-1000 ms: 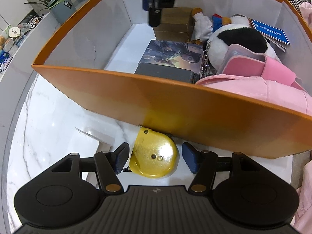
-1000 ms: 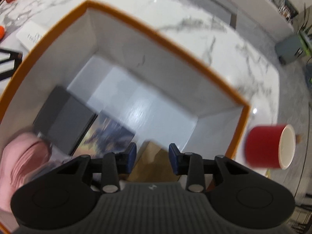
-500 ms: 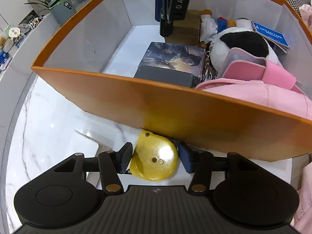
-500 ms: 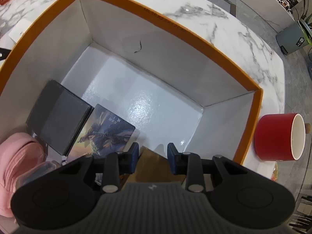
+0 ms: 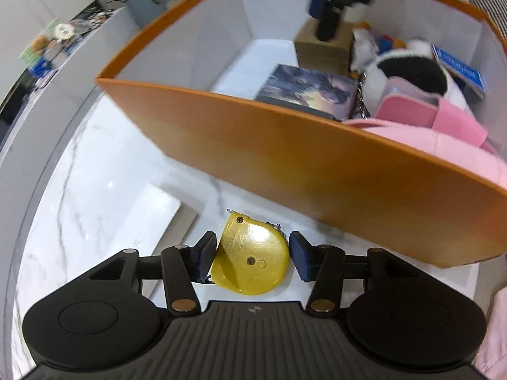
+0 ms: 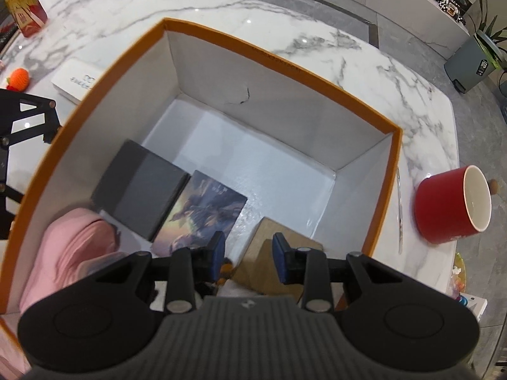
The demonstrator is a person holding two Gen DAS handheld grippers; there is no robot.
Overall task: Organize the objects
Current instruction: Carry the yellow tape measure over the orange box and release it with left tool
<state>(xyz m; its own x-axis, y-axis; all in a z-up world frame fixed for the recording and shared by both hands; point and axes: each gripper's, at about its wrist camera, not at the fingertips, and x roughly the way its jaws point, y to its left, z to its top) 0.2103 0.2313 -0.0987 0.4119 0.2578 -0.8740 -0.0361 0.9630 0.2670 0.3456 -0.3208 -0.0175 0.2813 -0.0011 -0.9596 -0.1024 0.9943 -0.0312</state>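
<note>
On the marble table, just outside the orange box, a yellow tape measure sits between the pads of my left gripper. The jaws are closing and both pads touch its sides. My right gripper hangs inside the orange box, jaws slightly apart, nothing between them, above a brown cardboard box. Its fingers show over that brown box in the left wrist view. A picture book, a dark grey case and pink cloth lie in the box.
A black-and-white plush lies beside the pink cloth. Outside the box stand a red mug, a flat white box, an orange toy and a drink carton. A white card lies left of the tape measure.
My left jaws narrowed from clear of the tape measure to touching it, and that view swung right. My right gripper rose off the brown box and drew back, showing more of the orange box.
</note>
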